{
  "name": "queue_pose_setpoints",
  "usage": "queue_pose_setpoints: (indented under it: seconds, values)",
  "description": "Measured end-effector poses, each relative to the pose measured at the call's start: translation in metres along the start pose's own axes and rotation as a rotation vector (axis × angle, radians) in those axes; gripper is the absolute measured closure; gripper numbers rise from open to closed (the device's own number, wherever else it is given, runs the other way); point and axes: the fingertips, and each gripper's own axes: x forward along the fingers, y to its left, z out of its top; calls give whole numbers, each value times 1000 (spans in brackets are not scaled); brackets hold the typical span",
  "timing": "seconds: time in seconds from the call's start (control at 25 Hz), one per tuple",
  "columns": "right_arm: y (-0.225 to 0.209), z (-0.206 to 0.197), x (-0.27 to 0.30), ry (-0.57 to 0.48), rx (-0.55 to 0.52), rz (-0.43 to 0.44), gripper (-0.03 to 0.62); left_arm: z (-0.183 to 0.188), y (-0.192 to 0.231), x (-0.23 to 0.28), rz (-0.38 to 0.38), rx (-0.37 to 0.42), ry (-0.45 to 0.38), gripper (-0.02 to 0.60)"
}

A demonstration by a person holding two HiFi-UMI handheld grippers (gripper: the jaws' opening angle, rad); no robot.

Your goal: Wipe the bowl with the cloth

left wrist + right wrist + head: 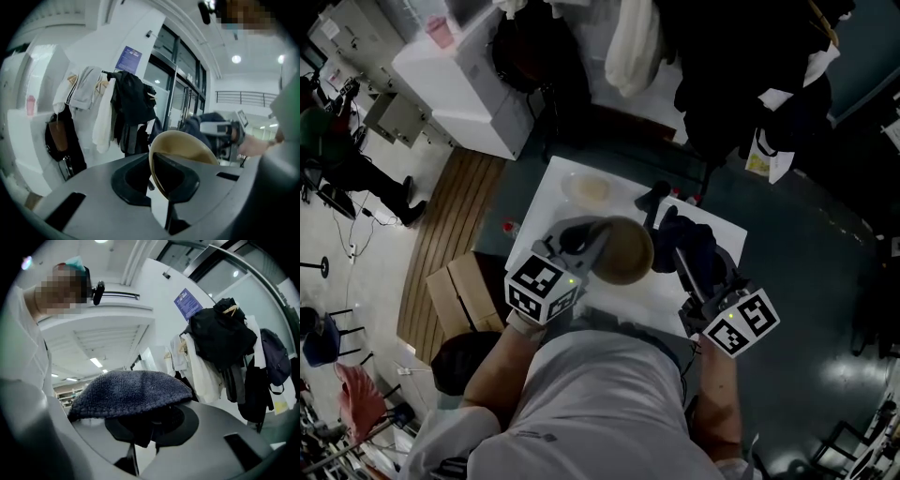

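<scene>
1. At the far left of the head view, a brown cardboard box (461, 292) sits on the floor beside the white, flat-topped surface (551, 202).
2. The person's left forearm reaches forward from the shoulder. The left hand (525, 322) is wrapped round the handle just below the cube with black-and-white markers.
3. The left gripper (596, 246) (161, 190) is clenched on the rim of the bowl (624, 251) (186, 145). In the left gripper view, one grey moulded jaw lies inside the bowl and the other outside, with the thin rim pinched between them.
4. The bowl is round, smooth and tan, with a plain matt inside. It is held tipped on its edge over the middle of the surface, not standing on its base.
5. Behind the bowl, a small pale round dish (591, 190) lies flat on the surface.
6. Just to the right of the bowl is the cloth (689, 240) (131, 392), dark blue-grey with a nubbly, looped weave and a stitched hem. I cannot tell whether it touches the bowl.
7. The right gripper (673, 234) (143, 434) is closed on the cloth. A fold is nipped between its jaws, and the rest bulges over them in a soft dome.
8. The right forearm is bare and angled up and inward from the lower right, with its marker cube nearest the body.
9. Past the surface hang coats (741, 66) (220, 338) — mostly dark, with one white garment among them.
</scene>
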Motion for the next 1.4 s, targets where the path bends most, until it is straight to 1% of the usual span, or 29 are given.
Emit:
queue_pose_setpoints:
  seconds: [0.08,0.2,0.32,0.44,0.56,0.64,0.76,0.84,1.04,1.16,1.24,1.32,1.4]
  values:
    - [8,23,-4,-44,-14,22,523,-9,4,1,32,49,46,560]
    - [28,52,-6,-87,-44,75,523,-23,10,1,67,91,108,560]
    - [49,68,-3,-107,-63,134,523,-32,11,2,86,102,139,560]
    - [69,57,8,-60,-92,193,523,-34,10,2,92,81,130,561]
    - [84,16,25,68,-121,245,523,-33,8,2,98,48,118,561]
    - [89,-13,34,164,-171,239,523,-28,6,2,102,36,100,561]
    - [88,-49,42,295,-305,173,523,-19,2,0,99,-12,52,561]
    - [84,-62,46,354,-376,131,523,-17,2,-1,92,-57,31,561]
    - [74,-76,49,426,-465,83,523,-13,-1,-5,74,-88,0,560]
    - [72,-79,50,438,-507,78,523,-7,-3,-7,58,-109,-17,547]
    - [72,-80,49,445,-525,82,523,-6,-5,-7,51,-108,-20,545]
    - [72,-82,49,467,-560,81,523,-7,-5,-8,66,-96,-16,545]
    - [71,-87,50,502,-609,78,523,-11,-4,-8,107,-62,0,546]
